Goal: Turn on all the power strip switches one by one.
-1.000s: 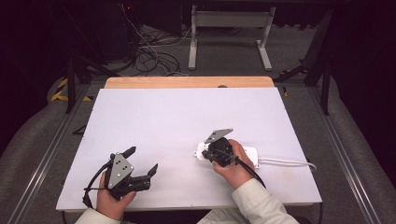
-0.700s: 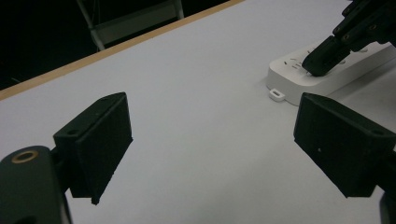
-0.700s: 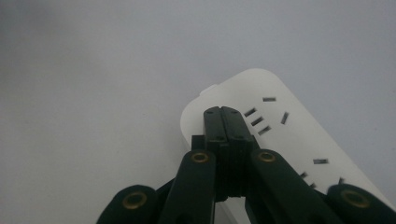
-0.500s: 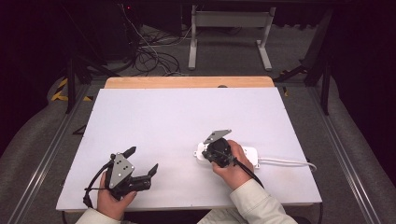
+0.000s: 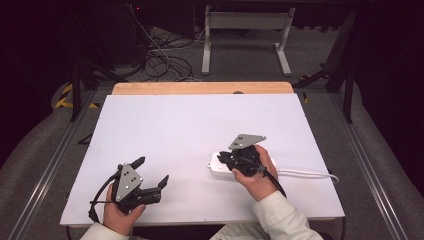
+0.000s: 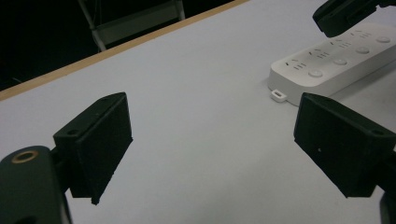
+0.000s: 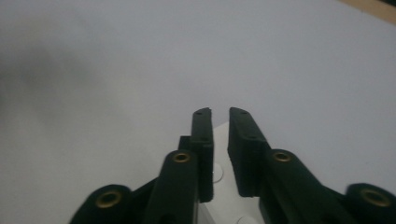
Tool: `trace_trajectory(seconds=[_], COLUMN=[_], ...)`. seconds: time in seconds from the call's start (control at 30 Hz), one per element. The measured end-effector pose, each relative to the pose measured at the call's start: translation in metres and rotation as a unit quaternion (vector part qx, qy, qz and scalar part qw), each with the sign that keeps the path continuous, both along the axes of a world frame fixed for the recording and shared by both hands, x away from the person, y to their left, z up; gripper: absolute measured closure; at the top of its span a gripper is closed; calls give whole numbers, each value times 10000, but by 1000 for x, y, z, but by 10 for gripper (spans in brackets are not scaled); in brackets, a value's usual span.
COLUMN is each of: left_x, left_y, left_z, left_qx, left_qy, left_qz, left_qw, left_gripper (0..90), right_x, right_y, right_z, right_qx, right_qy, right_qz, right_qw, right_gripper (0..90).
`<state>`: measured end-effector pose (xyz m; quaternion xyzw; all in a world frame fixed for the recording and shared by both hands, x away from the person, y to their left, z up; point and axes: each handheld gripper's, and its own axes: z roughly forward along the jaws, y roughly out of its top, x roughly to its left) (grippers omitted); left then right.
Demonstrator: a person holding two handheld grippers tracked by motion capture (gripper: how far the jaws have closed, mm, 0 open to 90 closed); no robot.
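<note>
A white power strip (image 5: 216,165) lies flat on the white table (image 5: 200,125), right of centre, and its cord (image 5: 305,173) runs off to the right. My right gripper (image 5: 222,158) hovers just over the strip's left half, pointing left. Its jaws have just been opening and stand a narrow gap apart with nothing between them (image 7: 220,112); the strip (image 7: 223,205) shows below. My left gripper (image 5: 152,170) rests near the front left edge, wide open and empty (image 6: 210,121). In the left gripper view the strip (image 6: 336,60) lies ahead, with the right gripper's jaw tips (image 6: 345,14) above it.
A wooden strip (image 5: 200,88) borders the table's far edge. Beyond it, on the floor, lie tangled cables (image 5: 165,62) and a grey metal stand (image 5: 245,35). Metal rails run along both sides of the table.
The right gripper has lifted a little off the power strip and its jaws have parted slightly. The left gripper has stayed where it was.
</note>
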<state>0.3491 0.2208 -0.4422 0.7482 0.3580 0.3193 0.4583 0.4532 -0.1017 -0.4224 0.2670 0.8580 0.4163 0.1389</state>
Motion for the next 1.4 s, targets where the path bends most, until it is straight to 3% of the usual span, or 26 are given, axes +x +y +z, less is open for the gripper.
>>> trace_trajectory(seconds=[0.13,0.3,0.43,0.67,0.93,1.17,1.4], left_x=[-1,-2,-3,-5,-9,-8,-5], left_y=[2,4,5,9,12,18,23], left_z=[1,2,2,3,4,2,-1], left_qx=[-22,-29,-21,14,-20,-73,-219], left_qy=[-3,-23,-27,-46,-26,54,131], left_qz=[14,24,22,-21,-83,-147,-203], left_qw=[10000,10000,10000,10000,10000,9999,9995], left_gripper=[117,117,116,108,99,77,64], right_x=[-3,-9,-12,-20,-33,-41,-44], right_y=[-5,-22,-41,-73,-117,-153,-158], right_z=[5,17,24,25,-1,-36,-38], right_qx=[243,593,797,1088,1365,1226,1155], right_qy=[-196,-554,-577,-625,-599,-456,-724], right_qz=[106,159,130,22,-270,-422,-356], right_qw=[9995,9966,9951,9921,9885,9905,9900], right_gripper=[623,362,270,202,177,109,99])
